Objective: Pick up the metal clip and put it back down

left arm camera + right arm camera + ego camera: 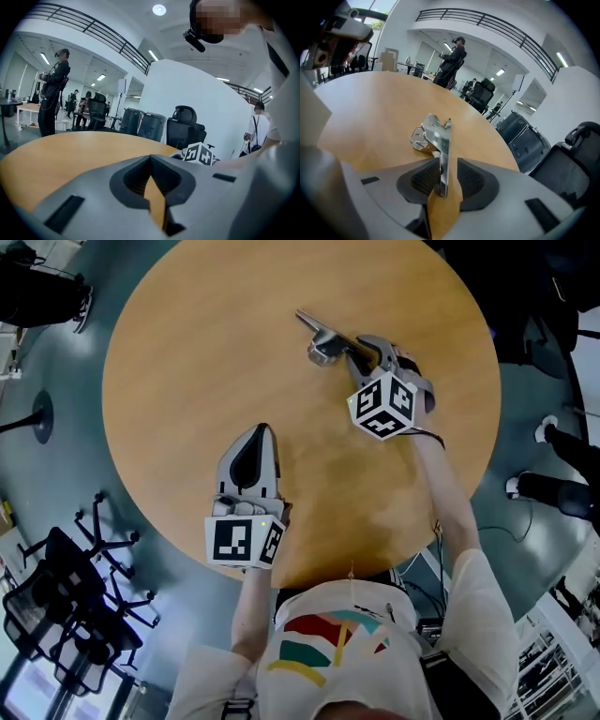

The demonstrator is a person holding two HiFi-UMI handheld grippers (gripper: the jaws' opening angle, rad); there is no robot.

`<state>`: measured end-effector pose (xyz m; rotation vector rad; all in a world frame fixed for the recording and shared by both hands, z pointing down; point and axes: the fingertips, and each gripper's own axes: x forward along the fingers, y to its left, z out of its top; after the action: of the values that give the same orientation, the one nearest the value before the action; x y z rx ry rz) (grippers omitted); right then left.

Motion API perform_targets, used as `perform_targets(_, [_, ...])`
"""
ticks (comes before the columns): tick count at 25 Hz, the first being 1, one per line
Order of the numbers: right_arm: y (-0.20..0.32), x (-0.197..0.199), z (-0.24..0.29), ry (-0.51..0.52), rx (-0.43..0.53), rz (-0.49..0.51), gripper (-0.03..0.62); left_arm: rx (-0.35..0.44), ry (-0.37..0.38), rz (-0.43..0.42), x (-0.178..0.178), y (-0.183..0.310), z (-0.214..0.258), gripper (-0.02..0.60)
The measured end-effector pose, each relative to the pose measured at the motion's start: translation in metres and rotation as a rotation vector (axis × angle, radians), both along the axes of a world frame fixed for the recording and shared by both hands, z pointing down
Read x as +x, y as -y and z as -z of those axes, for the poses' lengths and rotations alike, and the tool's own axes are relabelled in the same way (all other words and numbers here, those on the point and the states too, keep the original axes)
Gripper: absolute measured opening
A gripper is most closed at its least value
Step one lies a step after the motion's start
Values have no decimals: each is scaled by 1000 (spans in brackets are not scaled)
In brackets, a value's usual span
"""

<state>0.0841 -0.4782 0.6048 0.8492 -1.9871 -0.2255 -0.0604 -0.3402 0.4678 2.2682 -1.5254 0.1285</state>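
Near the round table's [187, 381] edge your left gripper [262, 430] rests closed, while farther out your right gripper [443, 174] stands parted around the thin handle of the metal clip [433, 135] lying on the wood, not pinching yet: likely stiff, light, slick steel, so squeeze its flat faces
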Motion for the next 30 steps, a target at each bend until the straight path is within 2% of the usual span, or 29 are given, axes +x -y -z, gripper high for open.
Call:
perform_targets(3, [6,-5,-7,-65,29,-3,120,-5,-6,-1,-9,1,-9,44])
perform_targets(5, [12,-2,-12,-138,62,-6,38,-7,-4,-3,-8,1,-12,44])
perform_targets(7, [17,6,-13,-176,90,-9,14,-11,0,-4,-1,2,-13,44])
perform_targets(10, [22,12,-10,-135,83,-29,14,-12,6,2,3,3,-13,44])
perform_targets(15, [15,0,19,-47,111,-46,14,7,15,15,-11,0,-1,44])
perform_targets(18, [-7,-10,63,38,148,-56,14,49,25,26,-16,-13,24,44])
perform_targets(24, [-62,-57,189,251,306,-42,14,197,30,70,-40,-43,91,44])
perform_targets(27, [-108,-74,250,394,358,-31,14,277,30,90,-47,-66,127,44])
perform_targets(30, [-163,-90,310,593,385,-5,14,344,22,106,-54,-94,164,44])
